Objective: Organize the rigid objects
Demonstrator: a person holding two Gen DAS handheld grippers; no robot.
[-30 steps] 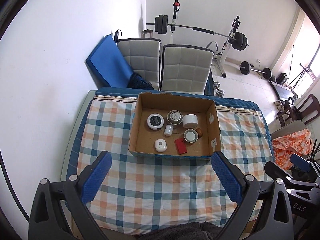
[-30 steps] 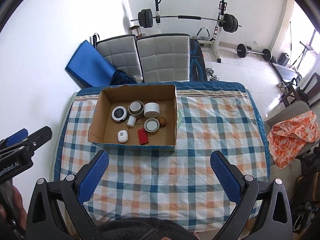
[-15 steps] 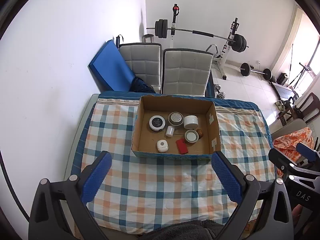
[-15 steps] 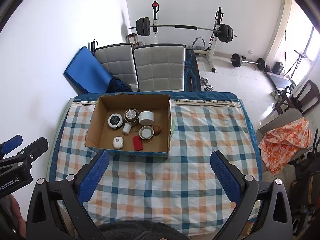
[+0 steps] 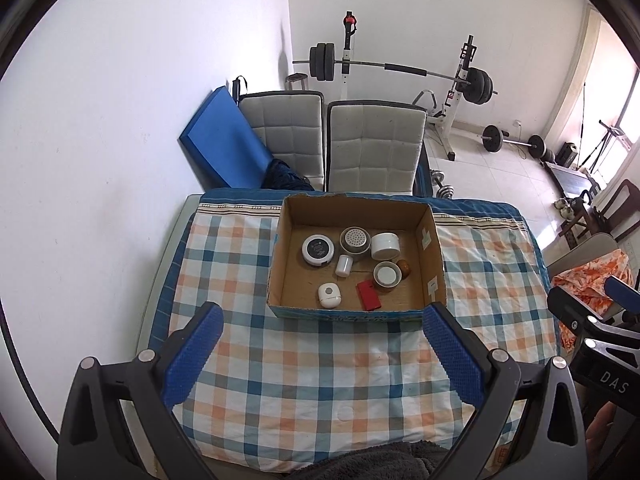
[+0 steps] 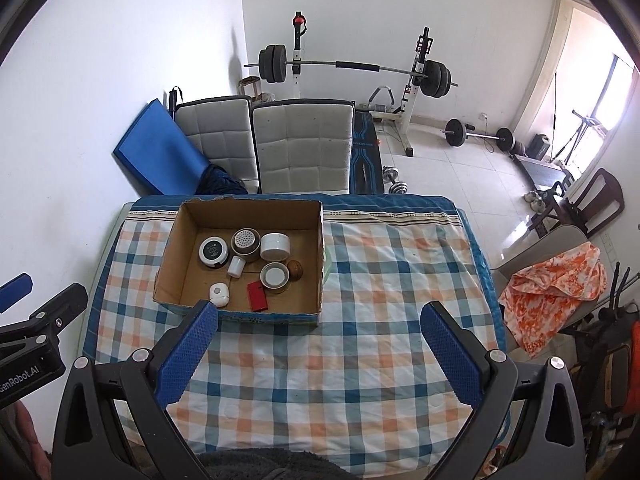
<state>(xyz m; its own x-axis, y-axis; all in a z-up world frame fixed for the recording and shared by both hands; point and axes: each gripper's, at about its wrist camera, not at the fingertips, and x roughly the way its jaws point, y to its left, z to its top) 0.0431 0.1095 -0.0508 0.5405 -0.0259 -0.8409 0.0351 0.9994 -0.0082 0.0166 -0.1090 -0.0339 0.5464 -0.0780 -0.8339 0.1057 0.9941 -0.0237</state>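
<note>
An open cardboard box stands on the far half of the checked tablecloth. Inside lie several small items: a black-topped round tin, a perforated-lid jar, a white jar, a small white cylinder, a white-lidded tin, a brown nut-like ball, a white rounded device and a red flat case. My left gripper and right gripper are both open and empty, held high above the near side of the table.
Two grey padded chairs and a blue mat stand behind the table. A barbell rack and weights are beyond. An orange cloth on a chair is at the right. A white wall runs along the left.
Both grippers have risen and pulled back from the table, so the box and table look smaller and farther. Nothing in the box has moved.
</note>
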